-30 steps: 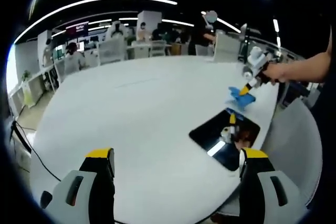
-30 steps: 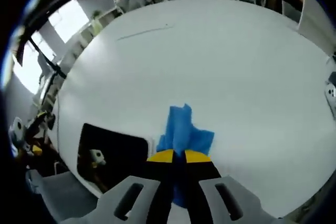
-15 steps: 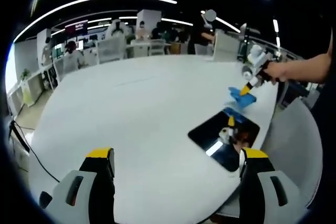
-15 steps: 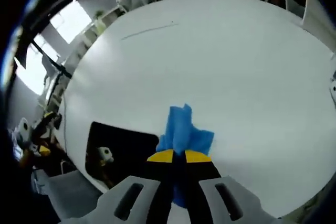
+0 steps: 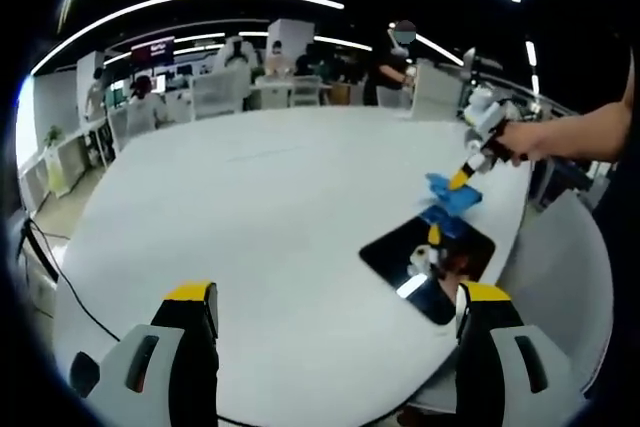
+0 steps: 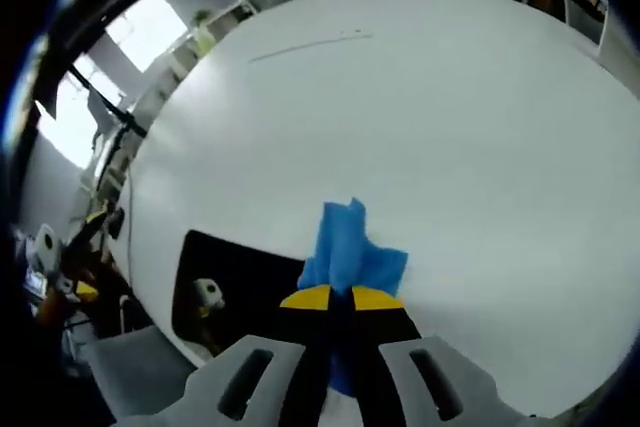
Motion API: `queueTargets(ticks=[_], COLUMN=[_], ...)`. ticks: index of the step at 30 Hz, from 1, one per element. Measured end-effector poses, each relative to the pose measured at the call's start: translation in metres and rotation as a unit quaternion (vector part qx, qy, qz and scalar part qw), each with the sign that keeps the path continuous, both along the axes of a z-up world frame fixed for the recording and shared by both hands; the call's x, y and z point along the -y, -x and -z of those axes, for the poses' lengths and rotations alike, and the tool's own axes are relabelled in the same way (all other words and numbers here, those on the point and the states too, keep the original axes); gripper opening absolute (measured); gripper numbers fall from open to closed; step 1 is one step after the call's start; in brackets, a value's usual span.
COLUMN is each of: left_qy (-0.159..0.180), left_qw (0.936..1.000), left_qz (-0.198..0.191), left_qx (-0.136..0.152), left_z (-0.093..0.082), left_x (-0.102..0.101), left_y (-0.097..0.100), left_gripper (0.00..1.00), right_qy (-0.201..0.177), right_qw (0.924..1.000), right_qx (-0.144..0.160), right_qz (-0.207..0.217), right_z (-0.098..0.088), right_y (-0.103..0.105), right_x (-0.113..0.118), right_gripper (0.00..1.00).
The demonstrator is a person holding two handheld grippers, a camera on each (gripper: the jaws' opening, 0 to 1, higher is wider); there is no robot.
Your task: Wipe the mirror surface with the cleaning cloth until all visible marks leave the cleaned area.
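Fingers of the right gripper (image 6: 331, 299) pinch a soft, light blue cleaning cloth (image 6: 349, 247) at the dark rectangular mirror's (image 6: 240, 275) edge on the white worktop (image 6: 420, 127); left gripper (image 5: 330, 347) hangs agape, empty. Mirror looks fragile.

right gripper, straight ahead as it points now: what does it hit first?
Probably the bare white table. The right gripper holds the blue cloth ahead of its tips; the mirror lies to the side.
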State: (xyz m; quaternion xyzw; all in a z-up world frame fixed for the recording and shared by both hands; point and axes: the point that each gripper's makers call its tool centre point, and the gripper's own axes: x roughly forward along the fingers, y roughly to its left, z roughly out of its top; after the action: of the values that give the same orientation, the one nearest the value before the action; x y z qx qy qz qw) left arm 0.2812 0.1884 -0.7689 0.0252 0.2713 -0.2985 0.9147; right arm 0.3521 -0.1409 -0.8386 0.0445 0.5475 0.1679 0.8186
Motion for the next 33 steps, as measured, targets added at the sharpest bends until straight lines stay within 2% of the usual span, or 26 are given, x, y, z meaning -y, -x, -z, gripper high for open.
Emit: queueTargets(ticks=[7,13,15,17,22,33], left_qy=[0.001,0.000,0.000,0.000,0.000,-0.002], left_qw=[1.0000,1.0000,1.0000,1.0000,1.0000,1.0000], left_qz=[0.000,0.001,0.001,0.001,0.003,0.005], left_qx=[-0.001,0.000,0.000,0.000,-0.001,-0.007], left_z=[0.002,0.000,0.000,0.000,0.001,0.005], left_x=[-0.001,-0.002,-0.002,-0.003,-0.003,-0.007], left_y=[0.000,-0.002,-0.002,-0.003,-0.002,0.001], left_gripper=[1.00,1.00,1.00,1.00,1.00,1.00], right_qy=[-0.002,0.010,0.010,0.021,0.014,0.001], right_qw=[0.9999,0.9994,0.9996,0.9993,0.9993,0.9986], right_qx=[-0.015,-0.032,-0.028,-0.028,-0.030,-0.036], right_qz=[-0.004,-0.013,-0.004,-0.014,-0.014,-0.038], right_z=[0.011,0.033,0.032,0.031,0.031,0.031], right_y=[0.002,0.010,0.009,0.010,0.009,0.008], right_x=[-0.011,-0.020,-0.020,-0.021,-0.030,-0.081], right_gripper=[0.00,0.00,0.00,0.00,0.00,0.00])
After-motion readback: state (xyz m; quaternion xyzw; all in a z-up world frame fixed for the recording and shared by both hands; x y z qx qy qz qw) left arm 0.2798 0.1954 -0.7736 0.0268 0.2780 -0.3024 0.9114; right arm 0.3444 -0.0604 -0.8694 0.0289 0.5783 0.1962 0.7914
